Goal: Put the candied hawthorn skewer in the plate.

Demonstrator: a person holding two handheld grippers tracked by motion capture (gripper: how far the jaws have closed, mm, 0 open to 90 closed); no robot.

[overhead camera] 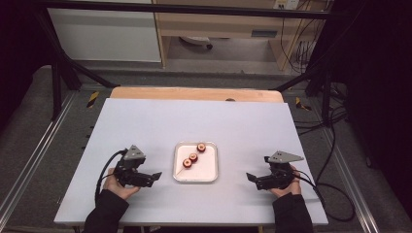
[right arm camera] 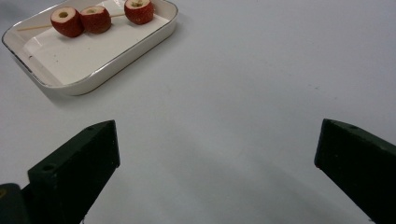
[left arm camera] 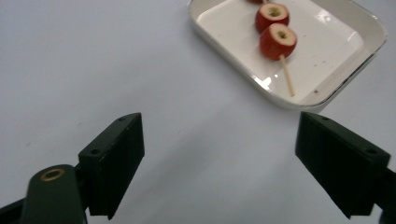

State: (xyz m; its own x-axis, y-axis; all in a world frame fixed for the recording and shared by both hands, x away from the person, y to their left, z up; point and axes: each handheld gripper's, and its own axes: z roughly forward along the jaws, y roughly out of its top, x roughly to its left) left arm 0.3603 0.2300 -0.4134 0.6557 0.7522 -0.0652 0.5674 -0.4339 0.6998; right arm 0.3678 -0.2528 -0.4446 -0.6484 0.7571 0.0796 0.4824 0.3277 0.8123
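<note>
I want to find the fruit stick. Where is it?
The skewer of red fruit lies in the white tray at the table's middle in the high view, between the left tool and right tool.

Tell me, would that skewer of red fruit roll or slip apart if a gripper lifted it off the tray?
The skewer looks thin, so it may bend or snap. The round fruit pieces could spin or slide along it. Inside the tray, its raised rim should stop any rolling.

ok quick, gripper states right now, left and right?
Left gripper: open, nothing between the jaws, beside the tray.
Right gripper: open, holding nothing, over the bare table.
</note>
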